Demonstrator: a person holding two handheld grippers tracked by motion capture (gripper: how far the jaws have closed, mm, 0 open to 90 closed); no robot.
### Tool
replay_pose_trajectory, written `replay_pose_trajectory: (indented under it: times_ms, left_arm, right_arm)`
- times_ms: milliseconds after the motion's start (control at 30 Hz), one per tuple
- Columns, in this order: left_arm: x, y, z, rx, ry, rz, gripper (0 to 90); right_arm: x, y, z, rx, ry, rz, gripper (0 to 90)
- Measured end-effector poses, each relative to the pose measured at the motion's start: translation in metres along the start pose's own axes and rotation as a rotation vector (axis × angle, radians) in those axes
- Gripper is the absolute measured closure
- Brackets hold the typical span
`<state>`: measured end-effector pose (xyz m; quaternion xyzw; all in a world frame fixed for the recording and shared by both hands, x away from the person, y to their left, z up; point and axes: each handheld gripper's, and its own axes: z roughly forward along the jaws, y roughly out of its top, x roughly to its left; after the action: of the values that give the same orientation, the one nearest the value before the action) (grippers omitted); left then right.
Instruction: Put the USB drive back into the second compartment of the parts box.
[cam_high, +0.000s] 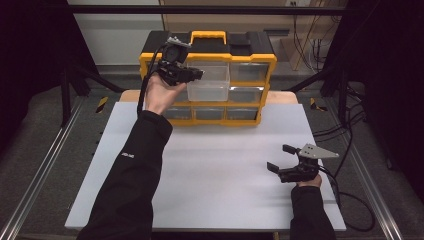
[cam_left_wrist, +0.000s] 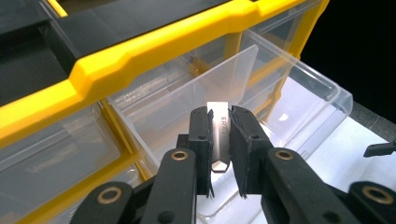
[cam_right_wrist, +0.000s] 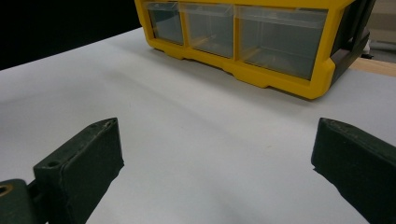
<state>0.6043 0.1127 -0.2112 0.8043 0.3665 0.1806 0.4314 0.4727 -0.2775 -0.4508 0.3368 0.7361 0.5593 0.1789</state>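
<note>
- At upper left of the high view, the left gripper (cam_high: 192, 74) was clamped on a small metal piece (cam_left_wrist: 219, 135), held over the pulled-out clear drawer (cam_high: 210, 86) of the yellow organizer (cam_high: 250, 60).
- At lower right, the right gripper (cam_high: 280, 159) rested with jaws apart above the white board (cam_high: 220, 170).
</note>
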Motion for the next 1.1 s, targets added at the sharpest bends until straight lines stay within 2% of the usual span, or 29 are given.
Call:
replay_pose_trajectory:
  times_ms: [300,400,500,633,800,867,967,1033,1100]
  left_arm:
    - [0.001,-0.002,0.003,0.017,0.009,-0.006,78.4]
    - [0.001,-0.002,0.001,0.0,0.02,-0.003,77.8]
    - [0.001,-0.002,-0.003,-0.022,0.016,-0.009,72.9]
    - [0.001,-0.002,-0.01,-0.054,0.032,-0.01,59.0]
    - [0.003,-0.006,-0.021,-0.118,0.02,-0.032,41.7]
    - [0.004,-0.009,-0.025,-0.131,0.008,-0.034,33.9]
    - [0.003,-0.014,-0.03,-0.149,0.024,-0.024,22.1]
    - [0.004,-0.017,-0.034,-0.165,0.022,-0.027,11.9]
    - [0.005,-0.022,-0.038,-0.178,0.016,-0.034,6.0]
  right_arm:
    - [0.0,0.0,0.0,-0.002,0.001,0.0,2.2]
    - [0.0,0.0,0.0,-0.001,0.001,0.0,2.3]
    - [0.0,0.0,0.0,-0.001,0.001,0.001,2.2]
    - [0.0,0.0,0.0,-0.001,0.001,0.001,2.3]
    - [0.0,0.0,0.0,-0.002,0.0,0.001,2.3]
    - [0.0,0.0,0.0,-0.003,0.001,0.001,2.3]
    - [0.0,0.0,0.0,-0.001,0.0,0.0,2.2]
    - [0.0,0.0,0.0,0.0,-0.001,0.001,2.2]
    - [0.0,0.0,0.0,-0.001,0.0,0.002,2.2]
